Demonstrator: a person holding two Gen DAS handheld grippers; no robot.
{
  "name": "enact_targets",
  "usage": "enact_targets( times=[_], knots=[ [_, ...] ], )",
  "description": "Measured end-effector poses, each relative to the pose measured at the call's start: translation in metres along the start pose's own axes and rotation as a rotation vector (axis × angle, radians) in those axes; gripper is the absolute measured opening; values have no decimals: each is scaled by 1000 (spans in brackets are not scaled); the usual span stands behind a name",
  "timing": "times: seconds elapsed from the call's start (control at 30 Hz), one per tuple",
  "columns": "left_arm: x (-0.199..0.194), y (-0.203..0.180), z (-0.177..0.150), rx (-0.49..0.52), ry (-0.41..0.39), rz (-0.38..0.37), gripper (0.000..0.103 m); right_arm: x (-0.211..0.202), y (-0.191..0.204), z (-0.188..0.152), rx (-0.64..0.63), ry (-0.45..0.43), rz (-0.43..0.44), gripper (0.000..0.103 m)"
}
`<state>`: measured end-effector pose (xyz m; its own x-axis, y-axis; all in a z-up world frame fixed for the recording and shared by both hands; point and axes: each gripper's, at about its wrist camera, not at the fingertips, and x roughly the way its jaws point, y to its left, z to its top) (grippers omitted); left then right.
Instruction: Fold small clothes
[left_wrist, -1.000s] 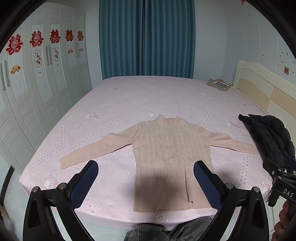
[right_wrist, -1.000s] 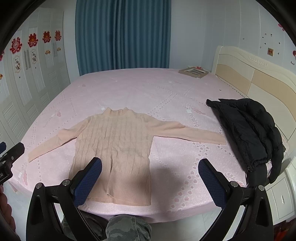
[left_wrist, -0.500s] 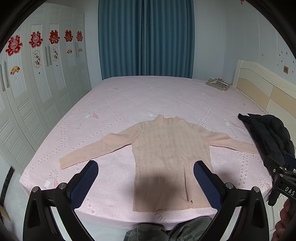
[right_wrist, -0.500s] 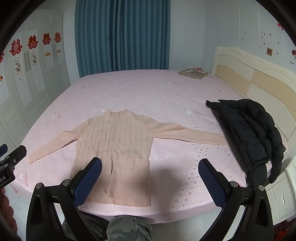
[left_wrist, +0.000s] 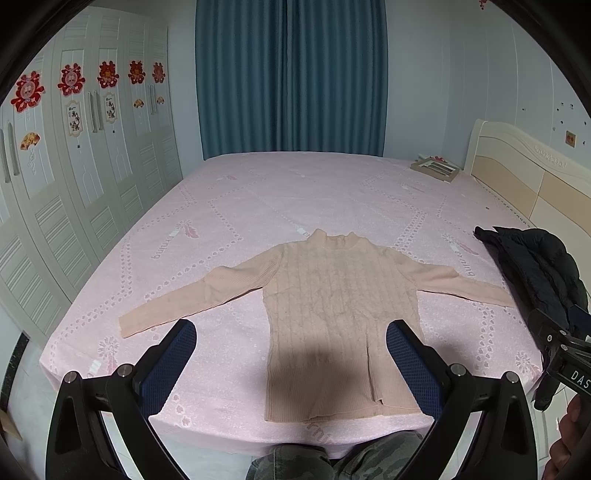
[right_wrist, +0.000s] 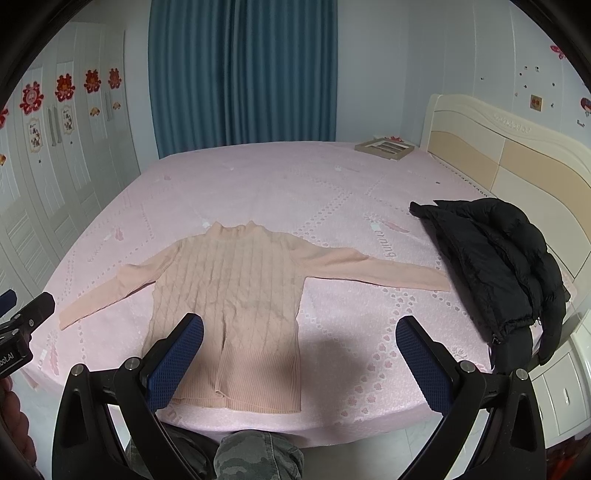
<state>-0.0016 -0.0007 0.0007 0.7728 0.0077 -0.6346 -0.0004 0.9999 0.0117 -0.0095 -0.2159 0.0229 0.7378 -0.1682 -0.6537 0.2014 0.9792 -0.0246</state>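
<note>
Both views perhaps slightly raised.

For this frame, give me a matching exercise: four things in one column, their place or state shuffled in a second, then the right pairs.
Things:
1. pink sweater
2. black jacket
3. picture frame
4. left gripper

Places or states:
A. heaped by the headboard side of the bed
B. open, holding nothing
C. spread flat, sleeves out
D. at the bed's far corner

Pairs: 1-C, 2-A, 3-D, 4-B
</note>
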Motion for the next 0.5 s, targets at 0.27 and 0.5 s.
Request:
enact_targets(
  times=[0.27,0.5],
  knots=[
    [-2,-1,3,-4,-1,0,103,-1,-2,1,9,0,6,102],
    [-4,2,4,-13,-3,-7,103,-2,-3,3,16,-2,14,102]
  ],
)
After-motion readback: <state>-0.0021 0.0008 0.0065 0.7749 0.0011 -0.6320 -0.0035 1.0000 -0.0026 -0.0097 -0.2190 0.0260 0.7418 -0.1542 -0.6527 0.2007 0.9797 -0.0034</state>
